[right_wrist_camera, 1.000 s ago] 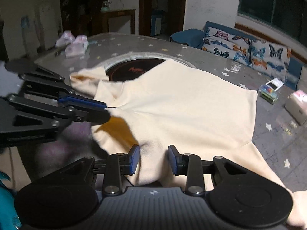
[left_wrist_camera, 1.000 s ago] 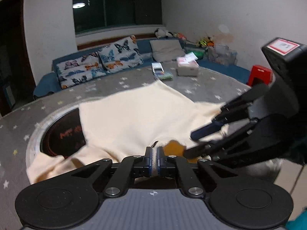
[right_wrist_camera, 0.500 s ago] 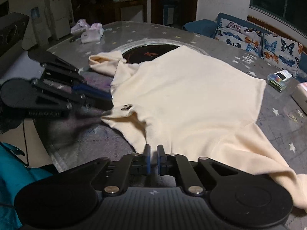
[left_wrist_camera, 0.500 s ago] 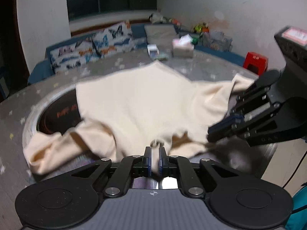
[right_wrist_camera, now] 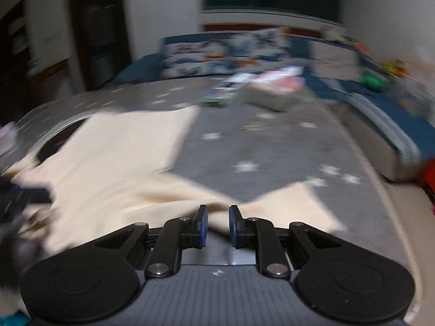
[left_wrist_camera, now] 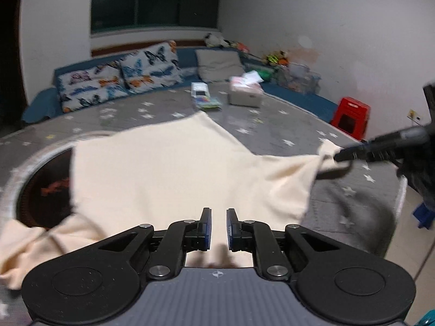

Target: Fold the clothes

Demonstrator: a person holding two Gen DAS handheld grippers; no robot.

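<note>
– Where is the shirt [left_wrist_camera: 168,168]?
– It lies spread out on the gray table [left_wrist_camera: 272,133] with the white stars. It is a cream color. Its left side covers part of the round dark plate [left_wrist_camera: 43,190] set in the table.

– What is the left gripper [left_wrist_camera: 216,228] doing?
– It sits over the near edge of the shirt. Its fingers have just been opening. There is a small gap between the blue pads [left_wrist_camera: 206,228], and you can see the shirt through the gap. The pads do not squeeze it.

– And the right gripper [right_wrist_camera: 218,226]?
– Its fingers have just been opening a little too, but a bunched bit of cloth runs between them. From the left camera you can see its tips pinch the end of a sleeve [left_wrist_camera: 323,152]. The sleeve is pulled out to the right and lifted a bit off the table.

– Is the right camera clear?
– No, it is very blurry.

– What else is on the table?
– A tissue box [left_wrist_camera: 244,96], far from the shirt. Behind the table are butterfly pillows [left_wrist_camera: 146,68]. A red stool [left_wrist_camera: 350,116] stands on the right.
</note>
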